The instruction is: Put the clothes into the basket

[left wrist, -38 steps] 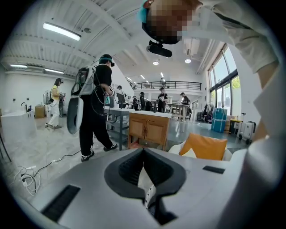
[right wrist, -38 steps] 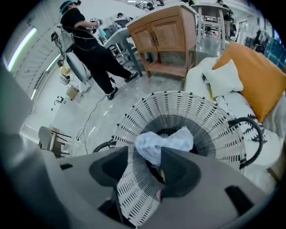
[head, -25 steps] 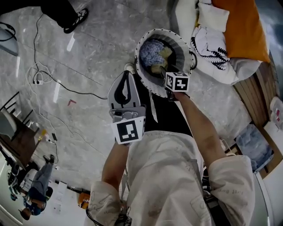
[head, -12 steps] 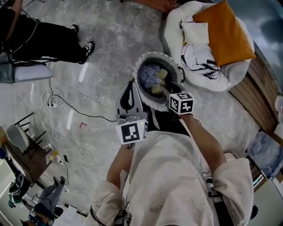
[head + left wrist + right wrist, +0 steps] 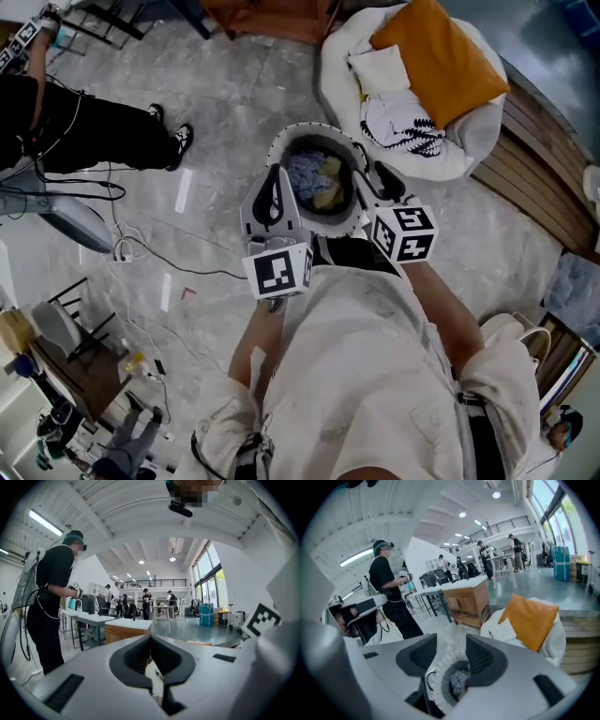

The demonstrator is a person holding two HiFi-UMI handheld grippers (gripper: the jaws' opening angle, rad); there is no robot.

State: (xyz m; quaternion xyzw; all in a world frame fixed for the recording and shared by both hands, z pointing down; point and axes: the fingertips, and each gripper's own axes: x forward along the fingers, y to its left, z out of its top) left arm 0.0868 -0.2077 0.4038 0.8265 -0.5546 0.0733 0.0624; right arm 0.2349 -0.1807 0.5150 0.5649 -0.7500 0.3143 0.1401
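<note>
A round basket with a white rim stands on the marble floor, with blue cloth and a yellowish piece inside. Both grippers hang well above it. My left gripper sits over the basket's left rim, shut and empty, and in the left gripper view its jaws meet. My right gripper is over the right rim with its jaws apart and closing, nothing between them. In the right gripper view the basket and the blue cloth show far below through the gap.
A white beanbag behind the basket holds an orange cushion and a white patterned garment. A person in black stands at the left. Cables trail on the floor. Wooden decking lies at the right.
Both grippers have risen away from the basket, the right one more. The right gripper's jaws have narrowed a little. The basket looks smaller and farther below.
</note>
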